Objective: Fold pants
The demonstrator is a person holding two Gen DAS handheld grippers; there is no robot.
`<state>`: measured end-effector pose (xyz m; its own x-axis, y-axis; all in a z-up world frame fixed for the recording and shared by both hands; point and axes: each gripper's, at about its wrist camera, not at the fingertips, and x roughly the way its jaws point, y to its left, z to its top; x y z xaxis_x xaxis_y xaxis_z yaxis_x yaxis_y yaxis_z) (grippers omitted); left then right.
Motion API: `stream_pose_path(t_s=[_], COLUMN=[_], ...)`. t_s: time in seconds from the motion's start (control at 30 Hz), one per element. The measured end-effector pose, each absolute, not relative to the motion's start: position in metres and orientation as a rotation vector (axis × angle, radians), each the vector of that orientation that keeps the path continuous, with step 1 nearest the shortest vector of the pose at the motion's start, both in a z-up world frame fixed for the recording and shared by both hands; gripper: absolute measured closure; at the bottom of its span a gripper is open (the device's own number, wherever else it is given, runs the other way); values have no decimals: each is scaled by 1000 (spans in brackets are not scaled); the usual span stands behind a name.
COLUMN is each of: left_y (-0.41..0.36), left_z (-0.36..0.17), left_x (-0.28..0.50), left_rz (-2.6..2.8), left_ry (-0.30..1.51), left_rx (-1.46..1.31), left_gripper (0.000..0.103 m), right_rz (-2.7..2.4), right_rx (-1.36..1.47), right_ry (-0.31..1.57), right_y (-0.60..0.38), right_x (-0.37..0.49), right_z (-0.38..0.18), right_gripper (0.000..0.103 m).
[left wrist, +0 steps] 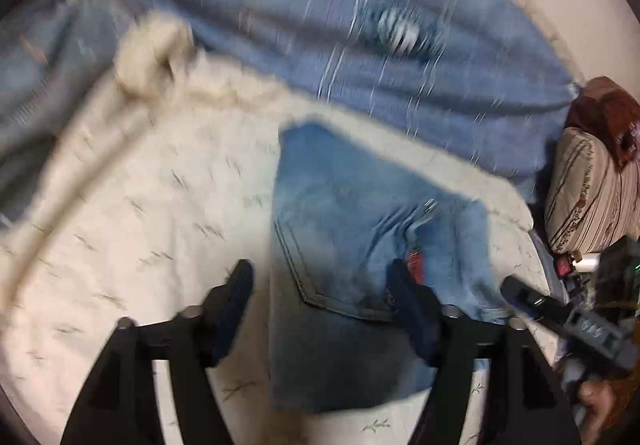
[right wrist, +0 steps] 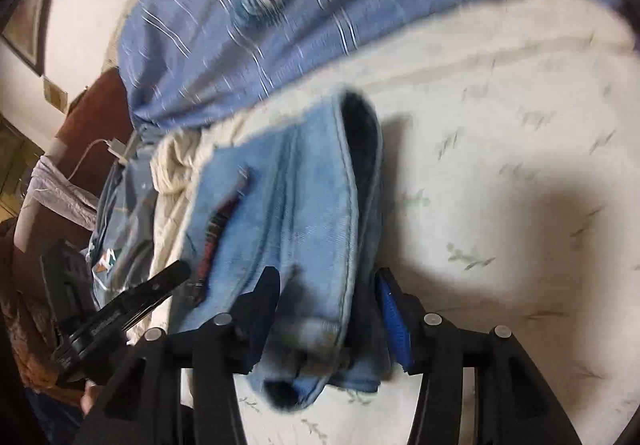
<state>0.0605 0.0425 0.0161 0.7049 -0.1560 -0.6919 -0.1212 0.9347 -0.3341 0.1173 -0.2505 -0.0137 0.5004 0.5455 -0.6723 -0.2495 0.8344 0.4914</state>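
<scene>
The light blue denim pants point(left wrist: 352, 213) lie folded on a white patterned bedsheet point(left wrist: 140, 225), back pocket and a red tag showing. My left gripper point(left wrist: 322, 281) is open, its fingers spread above the pants' near edge, with nothing held. In the right wrist view the pants point(right wrist: 296, 197) lie bunched lengthwise, waistband end between my right gripper's point(right wrist: 326, 289) fingers. The fingers stand wide apart around the denim without pinching it. The right gripper also shows in the left wrist view point(left wrist: 560, 309), at the right edge of the pants.
A blue striped blanket point(left wrist: 400, 65) lies beyond the pants, with a cream fringed cloth point(left wrist: 152, 53) beside it. A striped pillow point(left wrist: 592, 189) sits at the right. A charger cable point(right wrist: 108, 149) and clothes lie left in the right wrist view.
</scene>
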Motion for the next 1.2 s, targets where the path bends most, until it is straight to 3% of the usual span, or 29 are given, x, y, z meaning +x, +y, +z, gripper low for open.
stream_pose_path(t_s=[0.03, 0.1, 0.17, 0.27, 0.3, 0.4, 0.5, 0.57, 0.93, 1.2], left_y=[38, 23, 8, 6, 9, 12, 9, 9, -6, -12], left_z=[23, 21, -3, -32, -26, 1, 27, 37, 37, 52], left_x=[50, 40, 49, 60, 57, 46, 27, 18, -18, -28], left_rz=[2, 44, 65, 104, 105, 114, 120, 115, 115, 107], left_ry=[752, 732, 821, 867, 875, 835, 762, 752, 787, 755], left_rx=[-333, -241, -153, -144, -159, -150, -139, -164, -176, -162], left_gripper=[14, 13, 13, 11, 11, 11, 10, 8, 8, 8], right_rz=[494, 512, 507, 415, 413, 394, 392, 366, 294, 297], right_rx=[332, 280, 203, 22, 36, 122, 68, 33, -141, -146], right_ry=[888, 812, 804, 990, 983, 973, 856, 798, 805, 764], right_y=[-249, -241, -226, -201, -202, -210, -210, -208, -208, -205], right_x=[109, 89, 79, 94, 95, 91, 69, 49, -16, -21], right_z=[-2, 16, 12, -44, -47, -24, 9, 22, -1, 17], right_gripper=[47, 37, 33, 31, 26, 25, 24, 18, 16, 16])
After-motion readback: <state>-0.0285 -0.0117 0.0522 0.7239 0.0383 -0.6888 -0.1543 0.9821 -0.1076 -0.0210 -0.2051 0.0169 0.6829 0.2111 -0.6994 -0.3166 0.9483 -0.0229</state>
